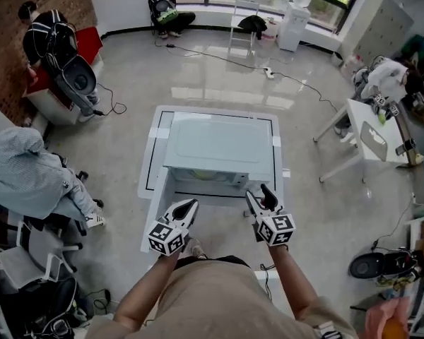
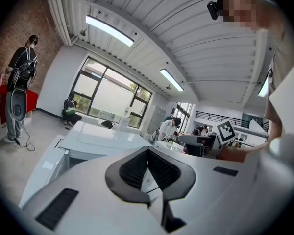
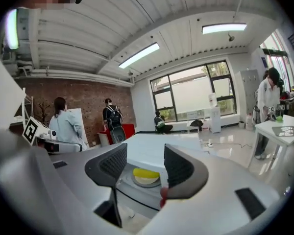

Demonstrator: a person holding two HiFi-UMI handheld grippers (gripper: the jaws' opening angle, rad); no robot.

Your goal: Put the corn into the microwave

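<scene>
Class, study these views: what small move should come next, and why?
Probably close the microwave with the left tongs, which are shut and empty: the corn already lies on a plate inside its open front; the right tongs are empty too.

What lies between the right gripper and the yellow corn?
Nothing. In the right gripper view the stretch is bare: the open right gripper frames the yellow corn, which lies on a round plate inside the white microwave.

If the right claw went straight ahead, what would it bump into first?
Most likely the corn on its plate inside the microwave. It shows right between the open jaws of the right claw. How far off it is can't be judged.
</scene>
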